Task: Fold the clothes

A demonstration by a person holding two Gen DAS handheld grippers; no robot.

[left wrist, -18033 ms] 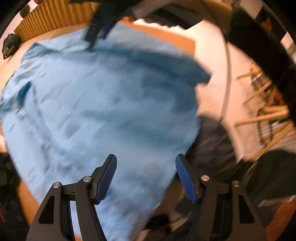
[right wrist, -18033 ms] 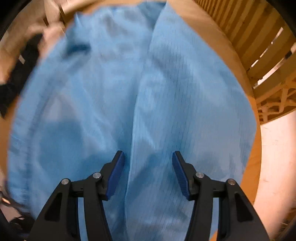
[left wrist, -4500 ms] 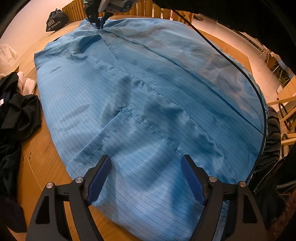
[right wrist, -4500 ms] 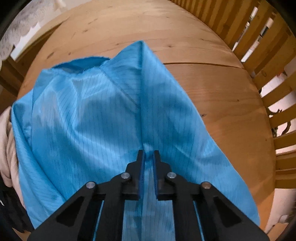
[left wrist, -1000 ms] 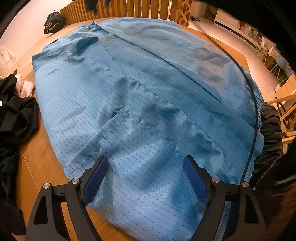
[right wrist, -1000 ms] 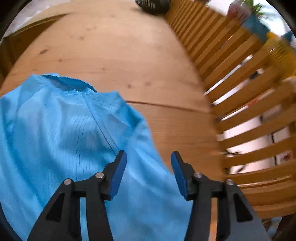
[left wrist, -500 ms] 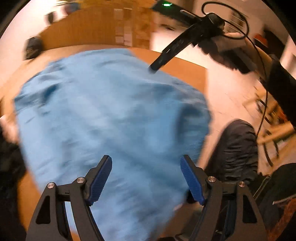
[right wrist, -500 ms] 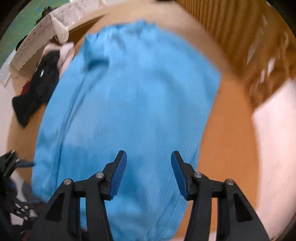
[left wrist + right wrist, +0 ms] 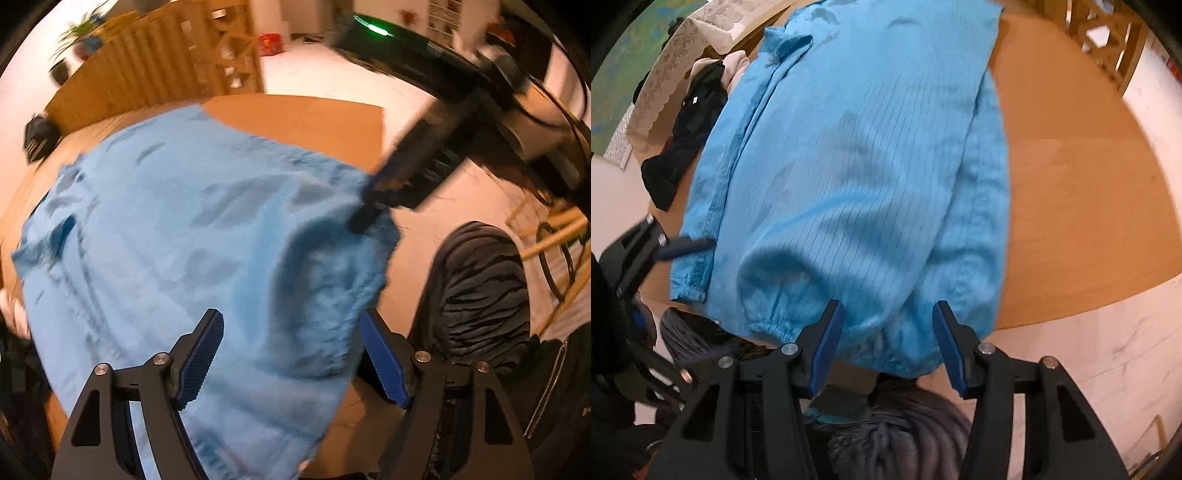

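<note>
A light blue pinstriped garment (image 9: 177, 229) (image 9: 857, 155) lies spread flat on the round wooden table (image 9: 314, 118) (image 9: 1089, 184). Its gathered elastic hem (image 9: 775, 325) hangs at the near table edge. My left gripper (image 9: 291, 354) hovers open above the near part of the cloth, with nothing pinched. My right gripper (image 9: 888, 343) stands open just over the hem, its pads apart from the fabric. In the left wrist view the right gripper's tip (image 9: 364, 218) sits at the garment's near right corner. In the right wrist view the left gripper's finger (image 9: 687, 246) shows by the left hem corner.
A heap of dark and pale clothes (image 9: 690, 122) lies at the table's left side beside a lace cloth (image 9: 661, 81). A slatted wooden fence (image 9: 155, 74) and a black bag (image 9: 37, 140) stand behind. A person's striped trouser leg (image 9: 480, 288) is close by the near edge.
Both grippers have swung back to the near edge of the table. The right one left the far collar end and now sits over the hem. The left one rose and shifted right.
</note>
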